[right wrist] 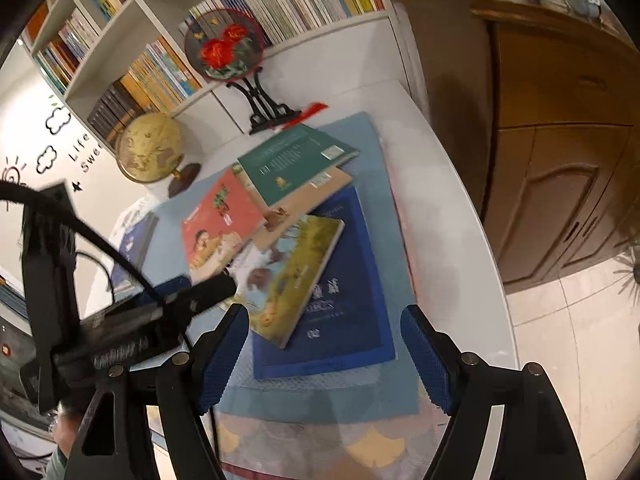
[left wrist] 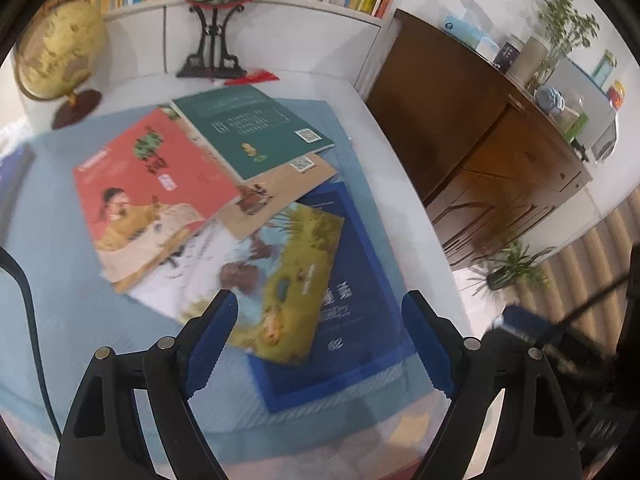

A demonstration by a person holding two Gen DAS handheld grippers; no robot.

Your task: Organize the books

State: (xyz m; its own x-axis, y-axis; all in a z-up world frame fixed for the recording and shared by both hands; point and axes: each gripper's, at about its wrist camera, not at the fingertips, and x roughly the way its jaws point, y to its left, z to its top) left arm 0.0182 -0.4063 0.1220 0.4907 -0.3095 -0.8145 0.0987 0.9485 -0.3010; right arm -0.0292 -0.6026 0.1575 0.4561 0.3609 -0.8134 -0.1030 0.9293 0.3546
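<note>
A loose heap of books is spread on the blue mat (left wrist: 60, 240) on the white surface (left wrist: 400, 184), the red book (left wrist: 152, 184) and green book (left wrist: 256, 132) overlapping a picture book (left wrist: 280, 272) and a dark blue book (left wrist: 360, 300). Both the left tool (left wrist: 320, 344) and the right tool (right wrist: 324, 356) are held wide open and empty above the heap. The gathering step is judged to be just beginning; next, one book's edge must be pinched.

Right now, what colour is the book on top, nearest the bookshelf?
Dark green, best seen in the left wrist view.
</note>
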